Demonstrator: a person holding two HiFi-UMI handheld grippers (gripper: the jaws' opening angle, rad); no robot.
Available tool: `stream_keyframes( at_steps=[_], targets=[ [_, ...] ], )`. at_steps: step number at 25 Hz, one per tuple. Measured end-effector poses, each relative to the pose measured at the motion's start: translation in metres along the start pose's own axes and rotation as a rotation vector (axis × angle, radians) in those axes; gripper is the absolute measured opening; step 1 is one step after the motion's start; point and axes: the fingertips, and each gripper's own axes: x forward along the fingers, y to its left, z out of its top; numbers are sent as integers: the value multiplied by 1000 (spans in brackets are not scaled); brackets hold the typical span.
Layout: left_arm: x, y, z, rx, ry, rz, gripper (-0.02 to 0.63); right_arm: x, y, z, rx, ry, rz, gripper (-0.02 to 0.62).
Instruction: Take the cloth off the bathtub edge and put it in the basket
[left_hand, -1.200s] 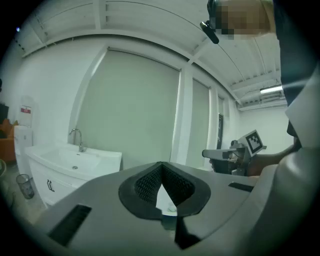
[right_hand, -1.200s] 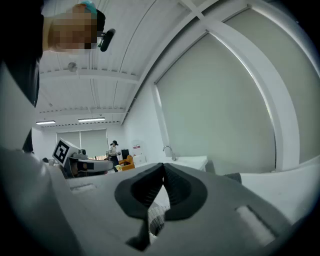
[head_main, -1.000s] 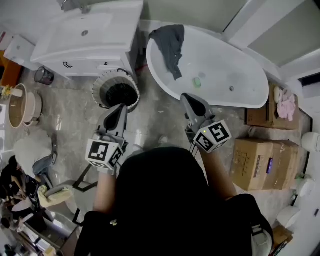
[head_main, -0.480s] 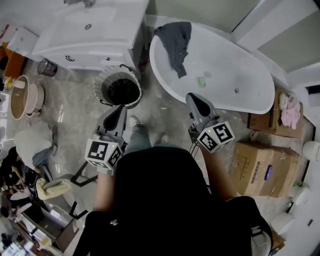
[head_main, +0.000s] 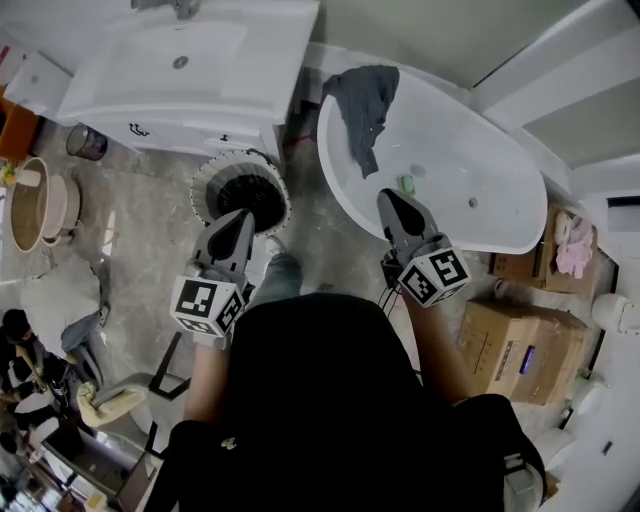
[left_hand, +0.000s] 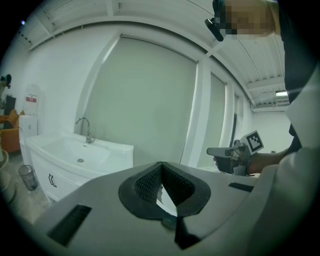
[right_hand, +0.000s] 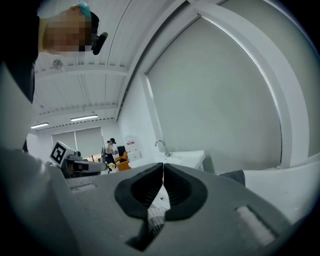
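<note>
A dark grey cloth (head_main: 364, 104) hangs over the near-left rim of the white bathtub (head_main: 497, 241), partly trailing inside; its edge also shows in the right gripper view as the cloth (right_hand: 234, 176). The round white basket (head_main: 209, 174) with a dark inside stands on the floor left of the tub. My left gripper (head_main: 240, 217) is held above the basket's near rim, jaws shut and empty. My right gripper (head_main: 391, 198) hovers over the tub's near rim, below the cloth, also shut with nothing held. Each gripper view shows its own tips closed, left gripper (left_hand: 161, 164) and right gripper (right_hand: 163, 165).
A white sink cabinet (head_main: 190, 70) stands behind the basket. Cardboard boxes (head_main: 520, 350) sit right of the tub. A small green item (head_main: 407, 184) lies in the tub. A little bin (head_main: 85, 142) and a wooden basin (head_main: 30, 205) are at the left.
The tub, cloth and basket have shifted nearer to both grippers as the person stepped forward. Both grippers stayed shut and empty.
</note>
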Motion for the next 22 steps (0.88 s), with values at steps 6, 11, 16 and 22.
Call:
stream_keyframes(
  at_steps=[6, 11, 16, 22],
  targets=[
    [24, 80, 21, -13, 10, -27, 14, 85, -3, 3, -4, 33, -37, 25],
    [35, 130, 30, -15, 22, -39, 15, 141, -7, 3, -8, 61, -66, 46],
    [43, 161, 33, -36, 34, -24, 14, 177, -19, 0, -16, 98, -79, 62],
    [57, 177, 36, -62, 47, 11, 15, 211, -54, -4, -10, 145, -90, 97]
  ],
)
